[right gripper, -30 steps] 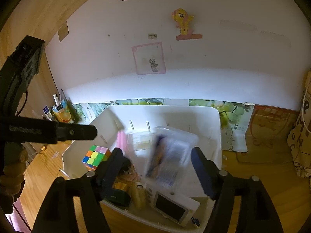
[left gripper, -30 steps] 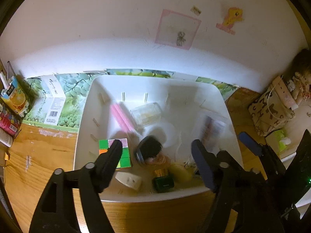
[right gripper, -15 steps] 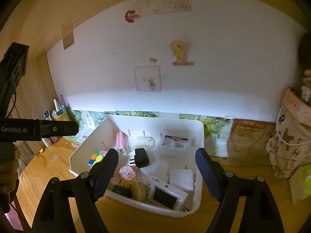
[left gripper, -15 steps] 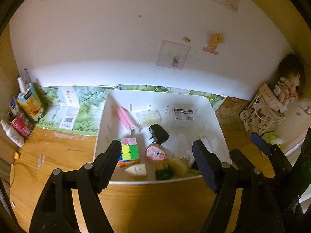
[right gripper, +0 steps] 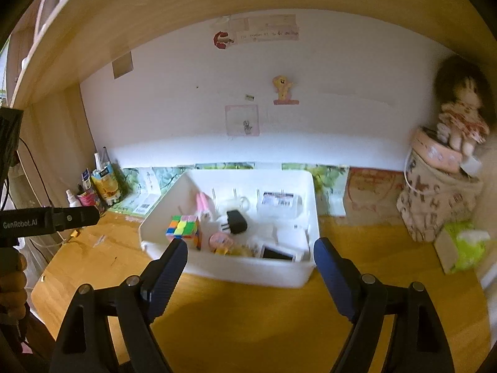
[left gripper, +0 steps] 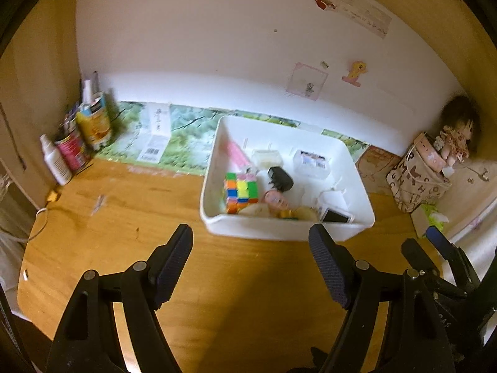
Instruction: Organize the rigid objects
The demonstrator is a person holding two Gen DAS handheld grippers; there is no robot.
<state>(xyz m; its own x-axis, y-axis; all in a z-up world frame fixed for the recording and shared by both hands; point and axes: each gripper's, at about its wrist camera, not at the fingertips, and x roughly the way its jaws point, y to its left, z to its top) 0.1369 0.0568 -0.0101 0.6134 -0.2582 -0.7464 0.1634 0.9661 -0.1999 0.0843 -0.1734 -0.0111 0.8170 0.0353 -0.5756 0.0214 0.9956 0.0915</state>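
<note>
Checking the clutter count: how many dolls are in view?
1. The doll sits on the patterned bag at the far right, beside the wall; others may be hidden.

Two handheld grippers, the left gripper (left gripper: 250,245) and right gripper (right gripper: 250,259), share one build: glossy black plastic arms with silver screws at the joints, tipped by dark blue ribbed fingers (right gripper: 169,272). White "GenRobot.AI" lettering marks one black bar. Bare fingers grip its handle.
</note>
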